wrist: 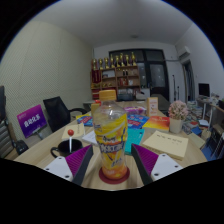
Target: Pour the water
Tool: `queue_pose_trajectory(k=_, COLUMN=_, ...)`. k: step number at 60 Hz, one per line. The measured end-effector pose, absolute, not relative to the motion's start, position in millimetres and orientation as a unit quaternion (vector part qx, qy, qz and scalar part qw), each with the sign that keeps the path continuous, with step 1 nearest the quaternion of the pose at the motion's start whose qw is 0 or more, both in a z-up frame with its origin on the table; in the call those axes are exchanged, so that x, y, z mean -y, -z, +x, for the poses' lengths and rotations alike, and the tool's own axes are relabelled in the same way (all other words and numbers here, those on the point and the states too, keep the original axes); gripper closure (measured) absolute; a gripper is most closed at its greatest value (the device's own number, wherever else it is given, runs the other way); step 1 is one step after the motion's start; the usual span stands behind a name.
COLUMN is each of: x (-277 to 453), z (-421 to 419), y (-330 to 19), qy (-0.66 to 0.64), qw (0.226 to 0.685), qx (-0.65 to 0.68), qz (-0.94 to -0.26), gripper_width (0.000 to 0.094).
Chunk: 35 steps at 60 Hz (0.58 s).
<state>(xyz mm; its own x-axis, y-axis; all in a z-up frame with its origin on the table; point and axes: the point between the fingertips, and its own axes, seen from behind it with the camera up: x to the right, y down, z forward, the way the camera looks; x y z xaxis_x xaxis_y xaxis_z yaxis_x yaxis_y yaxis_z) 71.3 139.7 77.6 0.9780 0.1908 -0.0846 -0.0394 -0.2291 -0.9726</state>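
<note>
Pouring has not begun: the tall clear plastic bottle with yellow label [111, 140] stands upright between the jaws, which seem pressed on it (lifted or not, unclear), near a black cup [71, 147] on the counter [45, 158]

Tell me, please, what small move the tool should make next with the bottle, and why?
Probably lift slightly: the tool appears shut on the clear plastic bottle with the yellow label, which stands upright, seemingly resting on the cluttered wooden table; it must clear the surface before any tilt to pour.
</note>
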Motion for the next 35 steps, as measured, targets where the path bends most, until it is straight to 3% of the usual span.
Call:
queue_pose_trajectory(k=18, x=9, z=90, y=-119, qy=-0.08, qw=0.635, qx=0.06, qz=-0.766, gripper_width=0.0106)
queue_pose_trajectory(k=35, x=139, z=109, y=-117, qy=-0.085, qw=0.641, qx=0.056, qz=-0.761, gripper_width=0.0106)
